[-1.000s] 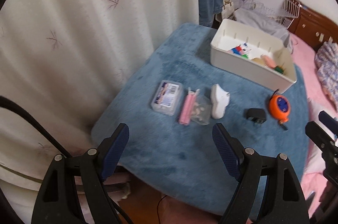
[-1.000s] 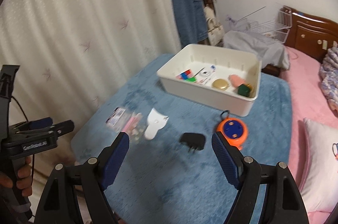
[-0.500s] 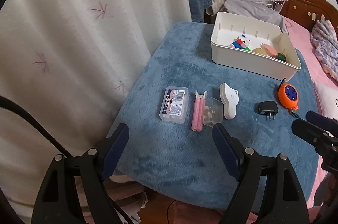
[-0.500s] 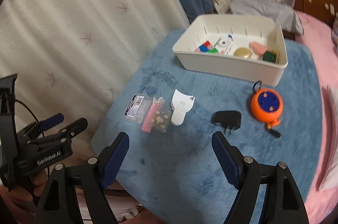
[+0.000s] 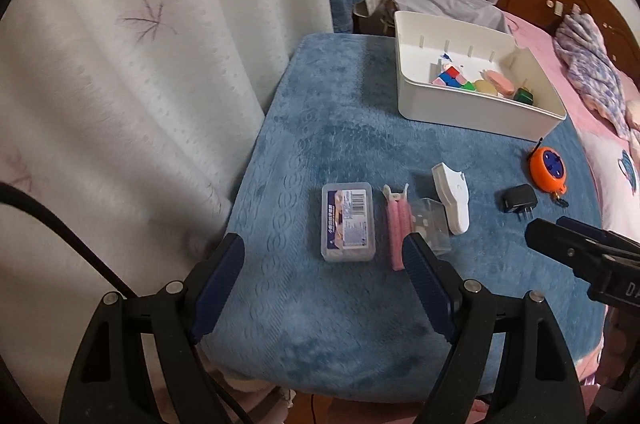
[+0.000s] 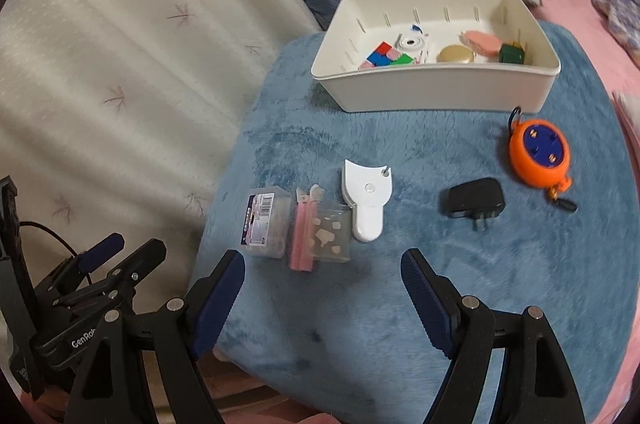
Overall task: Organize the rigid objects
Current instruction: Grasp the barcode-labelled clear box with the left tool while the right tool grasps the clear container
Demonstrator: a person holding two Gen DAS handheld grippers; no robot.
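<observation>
Plainly, both the left gripper [image 5: 323,266] and the right gripper [image 6: 323,282] hung with jaws apart and empty at the bottom of their frames. Mid-frame on the blue cloth [image 5: 340,128], 6 things lay loose: box [image 5: 349,221], pink clip [image 5: 397,230], clear case [image 6: 331,233], white tool [image 6: 367,198], charger [image 6: 472,203], orange reel [image 6: 539,157]. Upper right, the bin [image 6: 436,92] already held several items; roughly half seemed sorted.

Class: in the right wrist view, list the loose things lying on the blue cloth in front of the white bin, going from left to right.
Clear labelled box → pink sticks → white scraper → black plug → orange reel.
</observation>
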